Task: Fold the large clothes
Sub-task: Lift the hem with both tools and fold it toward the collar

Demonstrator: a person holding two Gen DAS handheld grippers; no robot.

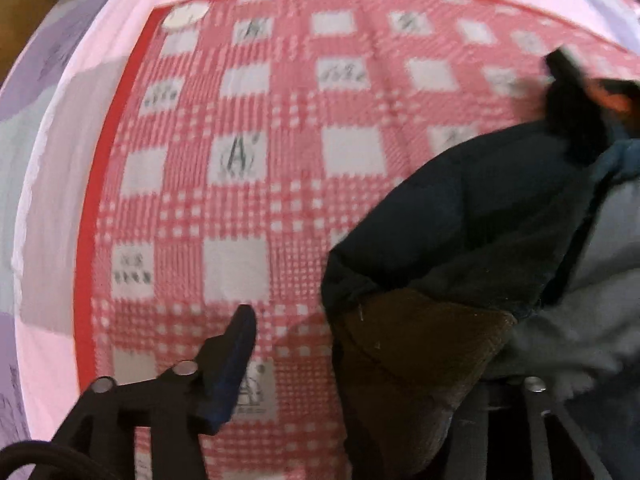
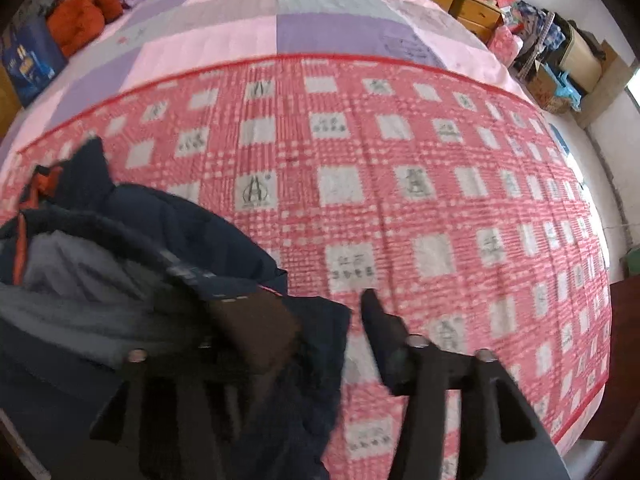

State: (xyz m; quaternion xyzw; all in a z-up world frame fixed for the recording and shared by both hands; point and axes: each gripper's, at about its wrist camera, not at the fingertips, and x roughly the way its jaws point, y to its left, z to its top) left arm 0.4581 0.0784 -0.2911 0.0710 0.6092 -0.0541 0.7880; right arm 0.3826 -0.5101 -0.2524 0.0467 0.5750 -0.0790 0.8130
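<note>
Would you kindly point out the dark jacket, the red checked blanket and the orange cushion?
dark jacket (image 1: 460, 200): left wrist view, on its navy outer shell.
red checked blanket (image 2: 400, 208): right wrist view, on its patterned middle.
orange cushion (image 2: 76, 20): right wrist view, on its top surface.

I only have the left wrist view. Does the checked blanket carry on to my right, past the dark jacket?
Observer: Yes. The right wrist view shows the red checked blanket lying bare to the right of the dark jacket, out to its red border.
Operator: What's beyond the bed on that side?
Observer: Wooden drawers and cardboard boxes stand beside the bed.
Operator: And the right gripper?
Observer: The right gripper is open. One finger shows bare over the blanket, and the other is hidden by the jacket's brown patch.
</note>
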